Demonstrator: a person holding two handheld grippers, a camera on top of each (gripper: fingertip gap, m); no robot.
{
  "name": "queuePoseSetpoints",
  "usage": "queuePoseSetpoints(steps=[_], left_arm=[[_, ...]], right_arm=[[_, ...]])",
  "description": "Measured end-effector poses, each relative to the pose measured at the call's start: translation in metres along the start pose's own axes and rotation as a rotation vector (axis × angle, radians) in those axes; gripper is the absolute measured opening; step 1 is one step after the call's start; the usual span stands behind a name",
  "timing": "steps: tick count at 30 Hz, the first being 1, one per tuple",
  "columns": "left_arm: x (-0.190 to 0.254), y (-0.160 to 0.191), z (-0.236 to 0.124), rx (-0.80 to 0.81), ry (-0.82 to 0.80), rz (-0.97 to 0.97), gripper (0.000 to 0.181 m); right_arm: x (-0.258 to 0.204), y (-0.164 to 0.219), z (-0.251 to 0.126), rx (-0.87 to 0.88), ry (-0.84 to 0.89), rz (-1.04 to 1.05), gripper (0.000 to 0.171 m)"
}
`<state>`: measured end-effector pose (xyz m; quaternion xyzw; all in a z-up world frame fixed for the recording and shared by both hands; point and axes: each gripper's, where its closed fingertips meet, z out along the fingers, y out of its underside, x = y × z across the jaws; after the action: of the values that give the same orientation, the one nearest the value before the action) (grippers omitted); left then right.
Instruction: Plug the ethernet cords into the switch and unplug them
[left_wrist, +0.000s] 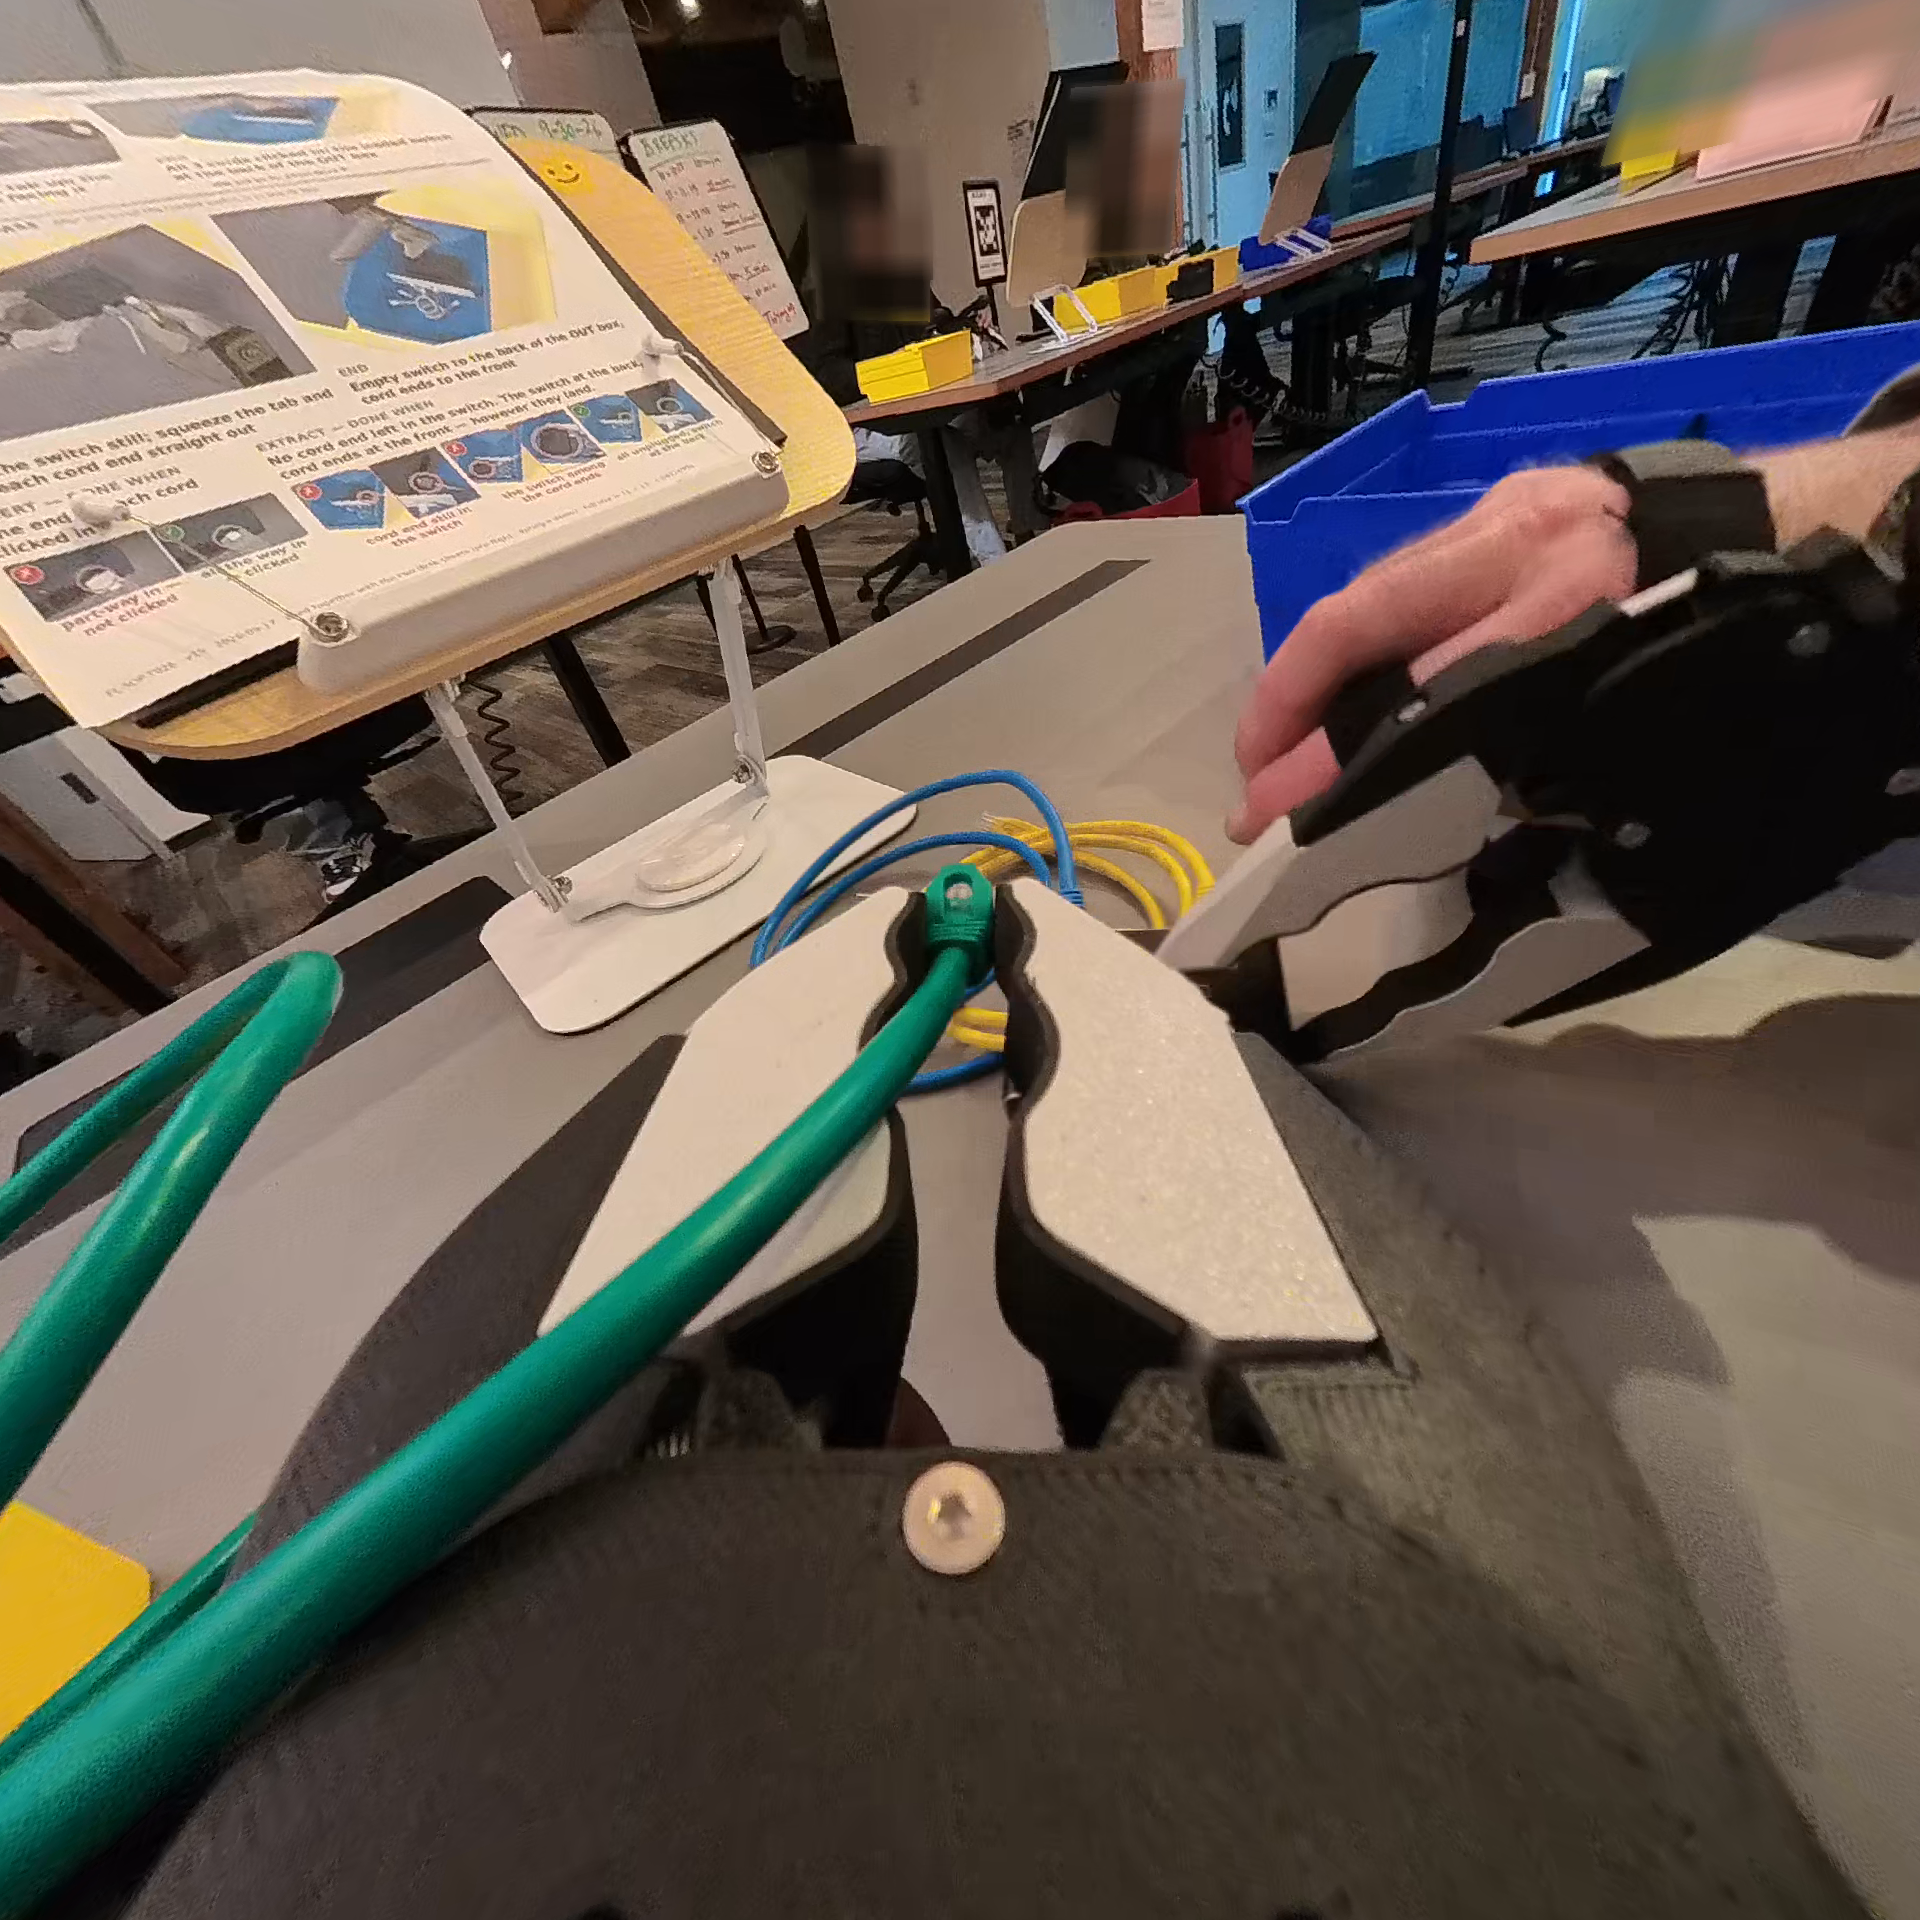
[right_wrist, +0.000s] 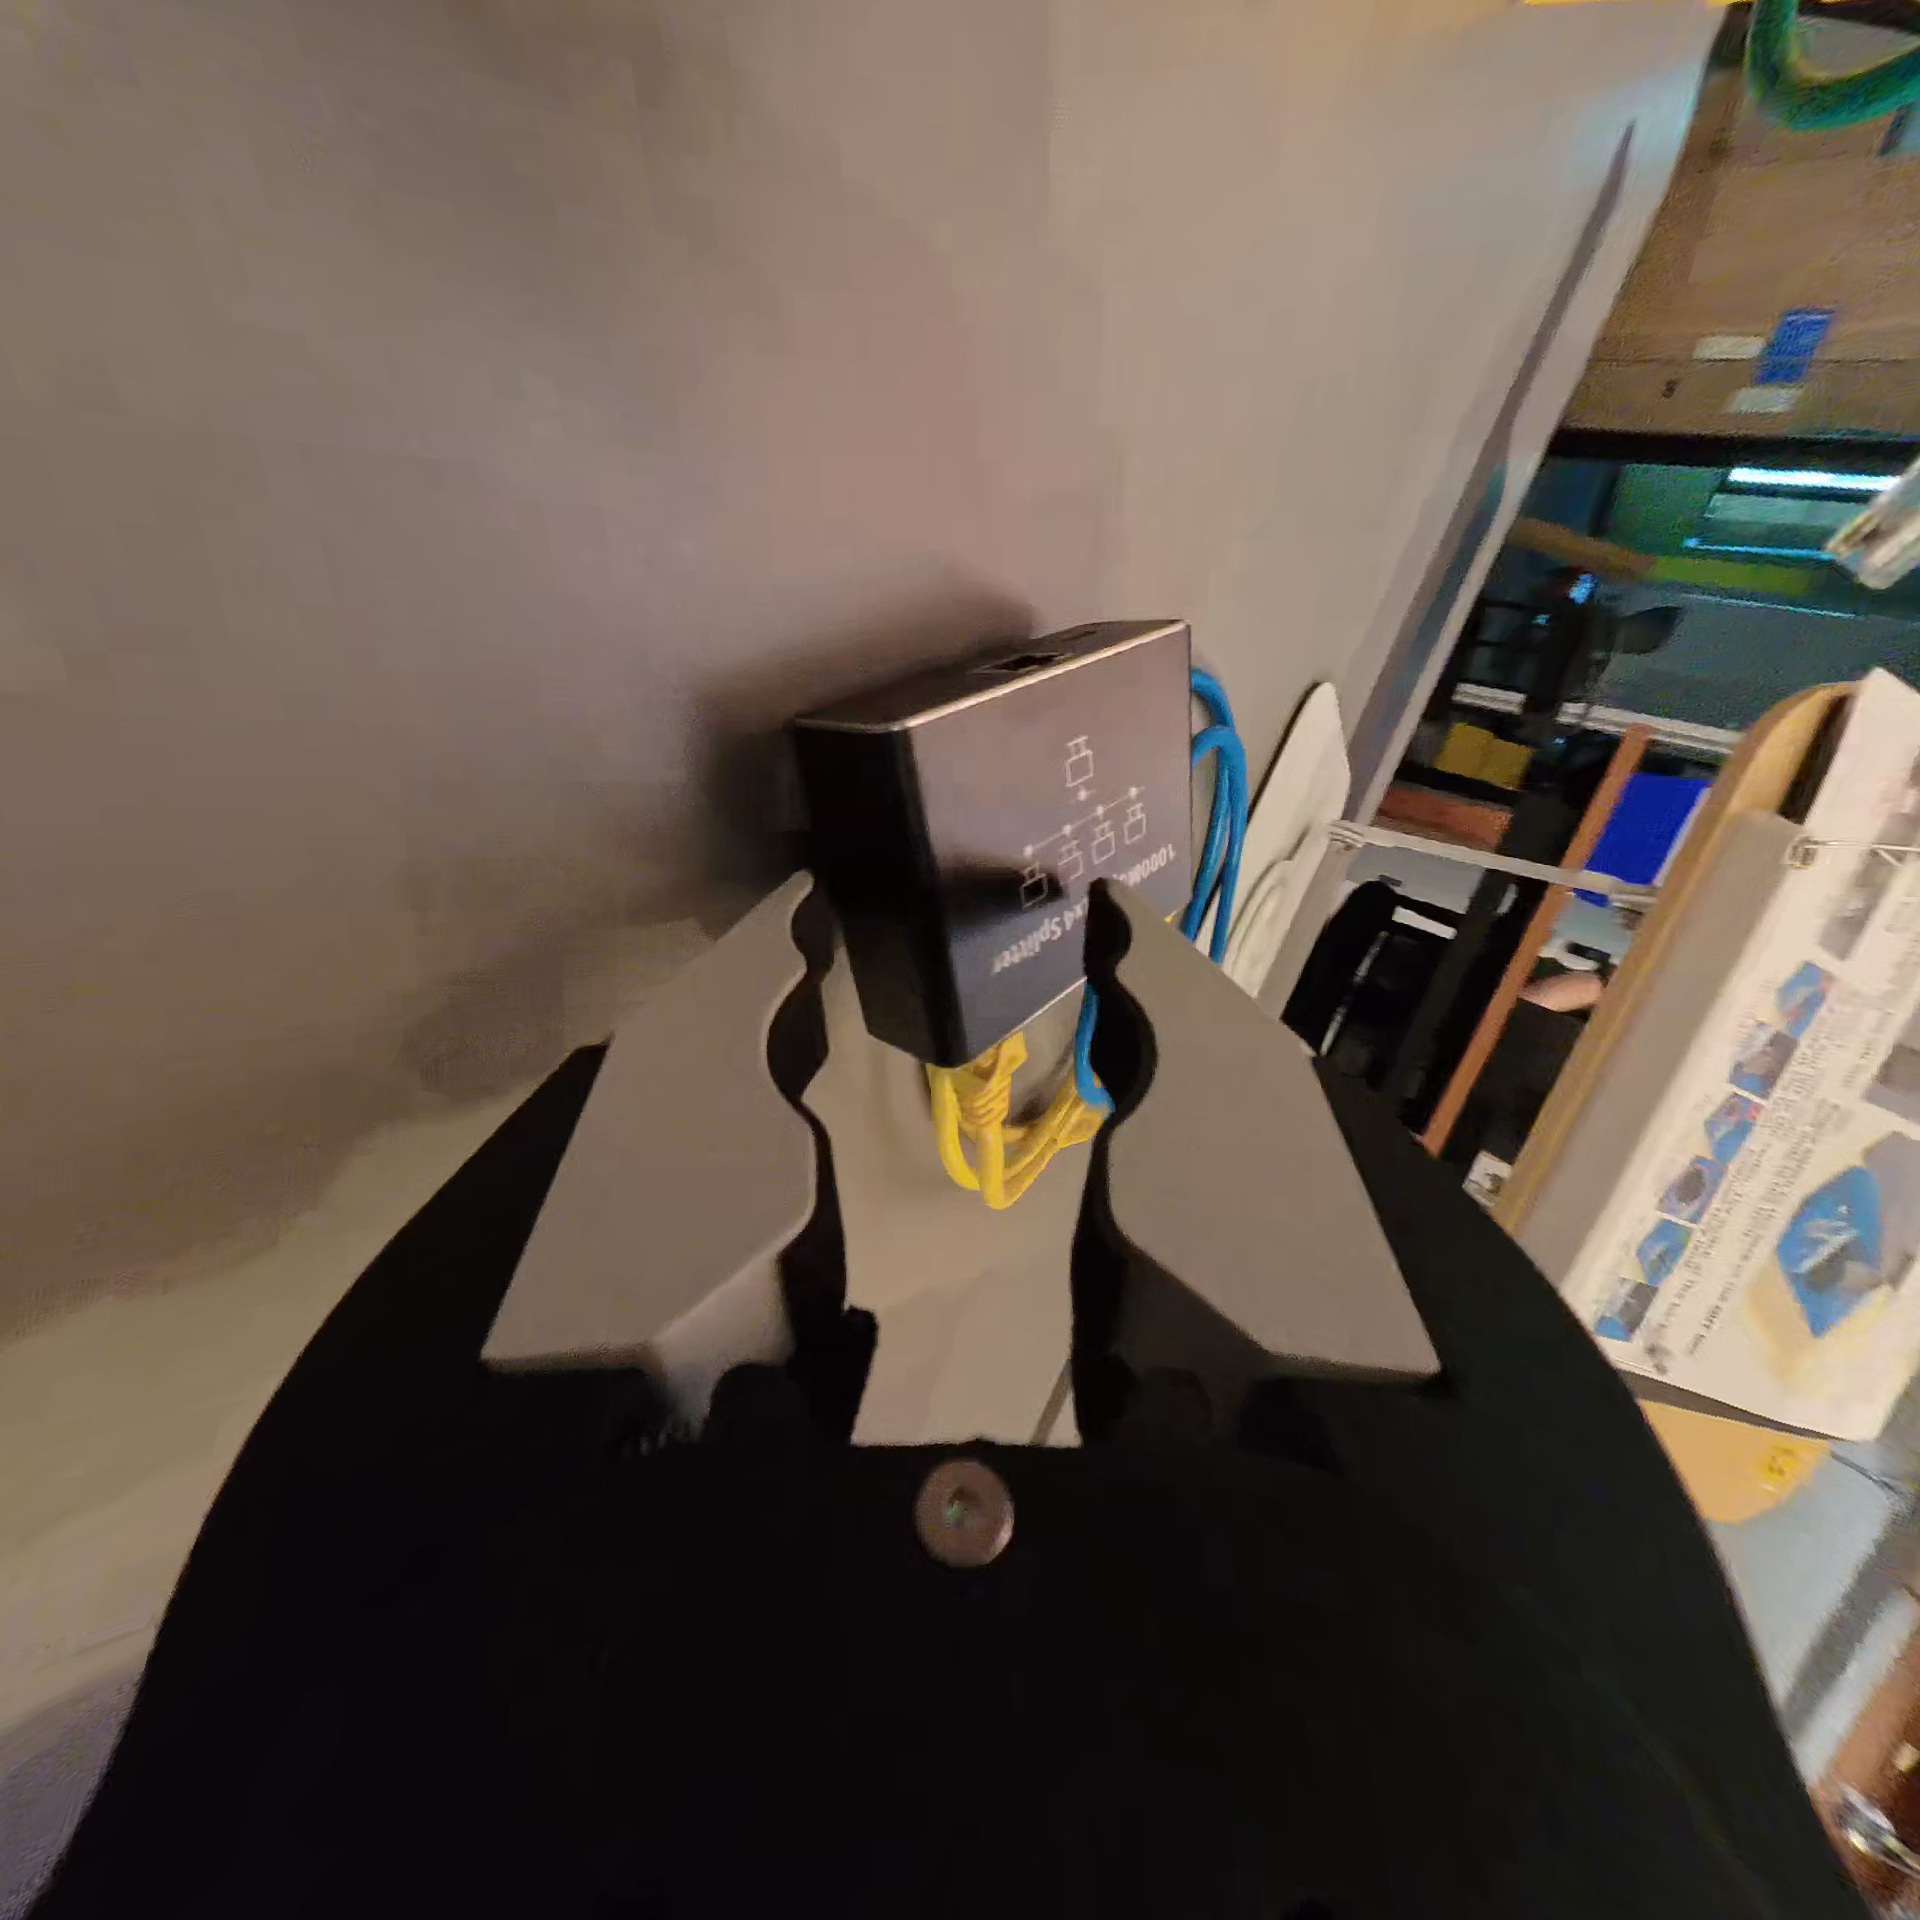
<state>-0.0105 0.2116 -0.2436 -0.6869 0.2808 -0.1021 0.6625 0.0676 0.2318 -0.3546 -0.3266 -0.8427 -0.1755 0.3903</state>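
My left gripper (left_wrist: 961, 920) is shut on the green boot of a green ethernet cord (left_wrist: 582, 1299), which trails off to the lower left. My right gripper (right_wrist: 956, 914) is shut on a black switch (right_wrist: 987, 821) and holds it tilted over the grey table (right_wrist: 416, 416). A yellow cord (right_wrist: 987, 1127) and a blue cord (right_wrist: 1216, 810) lie just behind the switch. In the left wrist view the right gripper (left_wrist: 1247, 987) sits close to the right, held by a hand (left_wrist: 1434, 623), beside the coiled blue cord (left_wrist: 883, 821) and yellow cord (left_wrist: 1122, 842). The switch is hidden there.
A tilted stand with an instruction sheet (left_wrist: 364, 416) stands on a white base (left_wrist: 623, 935) at the left back of the table (left_wrist: 1039, 644). A blue bin (left_wrist: 1558, 468) sits at the back right. A yellow object (left_wrist: 52, 1610) lies at the near left edge.
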Motion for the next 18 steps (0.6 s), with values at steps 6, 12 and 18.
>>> queuePoseSetpoints(steps=[6, 12, 18], left_arm=[[0.0, 0.0, 0.001, -0.001, -0.001, 0.001, 0.012], [0.0, 0.0, 0.001, -0.003, -0.003, 0.008, 0.012], [0.0, 0.005, 0.003, -0.019, 0.001, 0.002, 0.012]], right_arm=[[0.005, -0.003, 0.001, -0.005, 0.078, 0.019, 0.034], [0.015, -0.004, -0.009, 0.035, 0.066, 0.101, 0.03], [0.023, -0.002, -0.018, 0.07, -0.003, 0.16, 0.029]])
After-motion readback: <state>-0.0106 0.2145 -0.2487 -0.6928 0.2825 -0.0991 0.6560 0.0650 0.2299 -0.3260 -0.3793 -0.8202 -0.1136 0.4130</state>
